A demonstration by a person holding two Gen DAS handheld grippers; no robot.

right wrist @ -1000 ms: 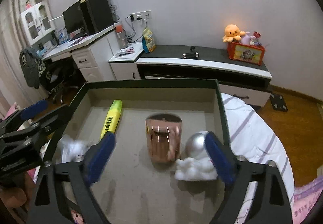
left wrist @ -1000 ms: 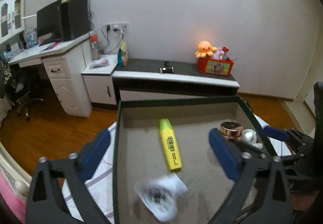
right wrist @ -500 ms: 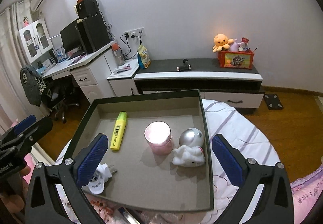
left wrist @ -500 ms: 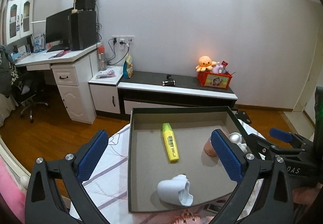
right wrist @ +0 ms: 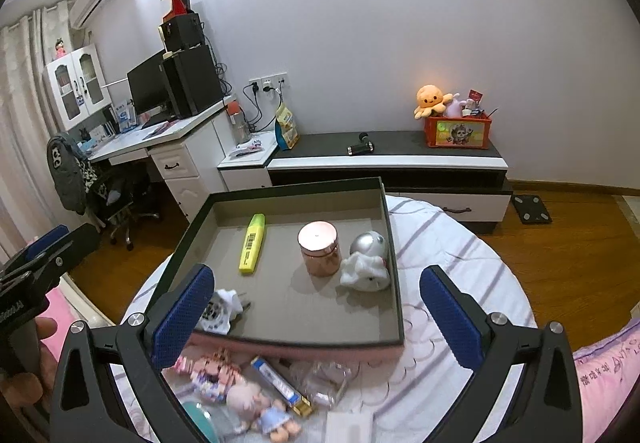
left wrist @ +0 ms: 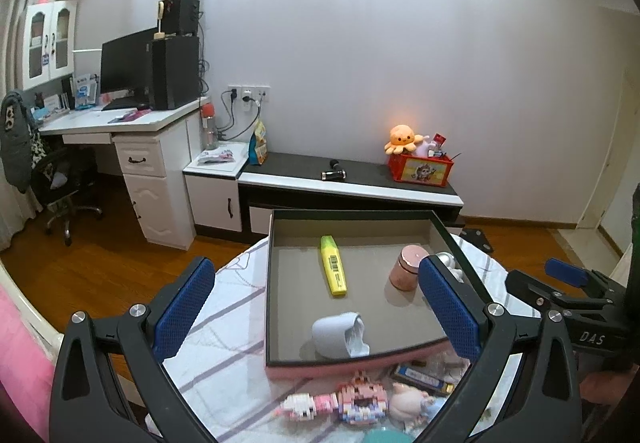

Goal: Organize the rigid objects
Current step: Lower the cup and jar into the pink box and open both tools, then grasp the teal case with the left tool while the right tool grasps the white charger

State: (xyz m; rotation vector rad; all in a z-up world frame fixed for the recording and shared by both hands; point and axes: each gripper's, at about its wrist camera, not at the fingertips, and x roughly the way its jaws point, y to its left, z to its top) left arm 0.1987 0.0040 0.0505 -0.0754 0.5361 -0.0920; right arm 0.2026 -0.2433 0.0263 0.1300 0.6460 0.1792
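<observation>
Both grippers hang above the near edge of a round table (right wrist: 460,243), each with its blue-padded fingers spread wide and nothing between them. The left gripper (left wrist: 316,307) looks down on a shallow tray (left wrist: 360,215); the right gripper (right wrist: 316,307) sees the same tray (right wrist: 396,263) from the other side.

Inside the tray, a yellow highlighter (right wrist: 252,243) lies flat toward the far left. A pink jar (right wrist: 320,249) stands upright near the middle, and a white-and-silver astronaut figure (right wrist: 366,263) sits just beside it on the right, close to the tray wall. A white plug adapter (left wrist: 340,335) rests near the front wall, partly behind the right gripper's left finger in that view.

In front of the tray, below both grippers, lie a pink block toy (left wrist: 348,399), a small doll (right wrist: 260,403) and a thin blue-and-white box (right wrist: 280,383).
</observation>
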